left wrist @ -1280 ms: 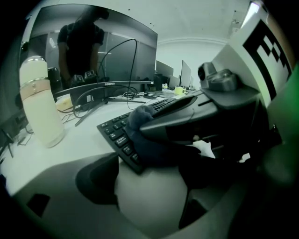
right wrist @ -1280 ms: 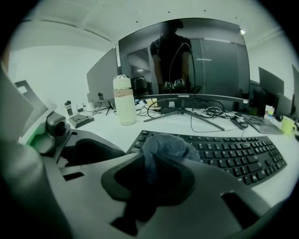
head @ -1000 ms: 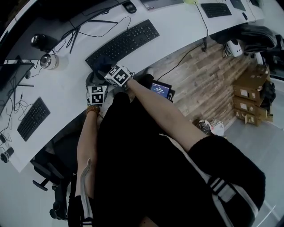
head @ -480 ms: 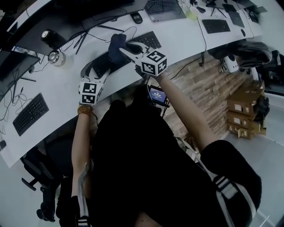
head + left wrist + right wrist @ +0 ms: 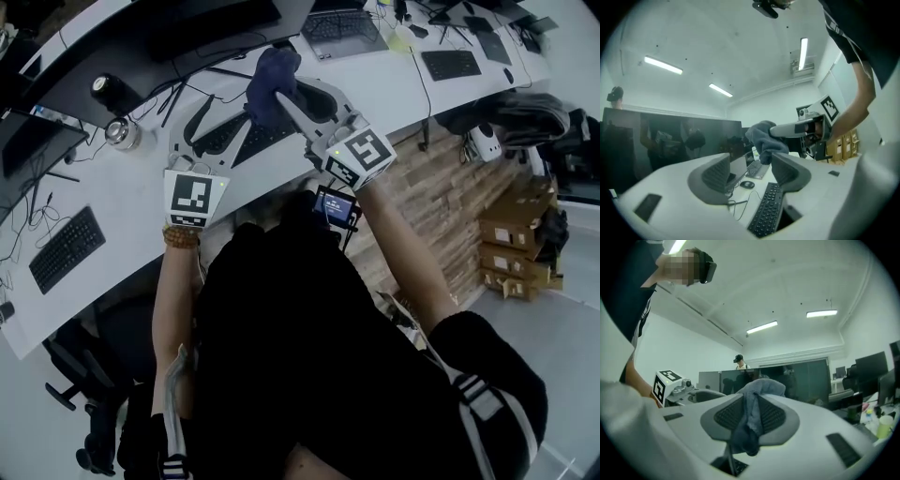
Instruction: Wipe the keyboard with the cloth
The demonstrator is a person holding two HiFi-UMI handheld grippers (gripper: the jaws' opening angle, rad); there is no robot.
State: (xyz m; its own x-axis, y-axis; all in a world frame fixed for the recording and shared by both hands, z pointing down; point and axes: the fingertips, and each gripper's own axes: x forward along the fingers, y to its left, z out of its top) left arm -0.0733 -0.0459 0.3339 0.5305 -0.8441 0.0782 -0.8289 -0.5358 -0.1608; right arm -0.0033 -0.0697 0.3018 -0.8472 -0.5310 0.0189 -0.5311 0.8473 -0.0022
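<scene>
A dark blue cloth [image 5: 270, 82] hangs bunched in my right gripper [image 5: 281, 92], whose jaws are shut on it above the desk. In the right gripper view the cloth [image 5: 761, 387] droops between the right gripper's pads [image 5: 729, 416]. The black keyboard [image 5: 230, 139] lies on the white desk [image 5: 131, 187] beneath both grippers. My left gripper [image 5: 214, 124] is held level to the left of the right one, its jaws closing with nothing between them. The left gripper view shows the keyboard [image 5: 768, 209] low down, with the cloth [image 5: 764, 138] and right gripper [image 5: 780, 132] beyond.
More keyboards [image 5: 66, 248] [image 5: 450, 64], a laptop [image 5: 339, 28], a monitor [image 5: 206, 23], a dark cup [image 5: 108, 86] and cables sit on the desk. A mouse [image 5: 746, 184] lies behind the keyboard. Cardboard boxes [image 5: 520, 225] stand on the floor at right. A person [image 5: 739, 361] stands far off.
Both grippers have risen from the desk's front edge to above the keyboard and now point level. The cloth went up with the right gripper.
</scene>
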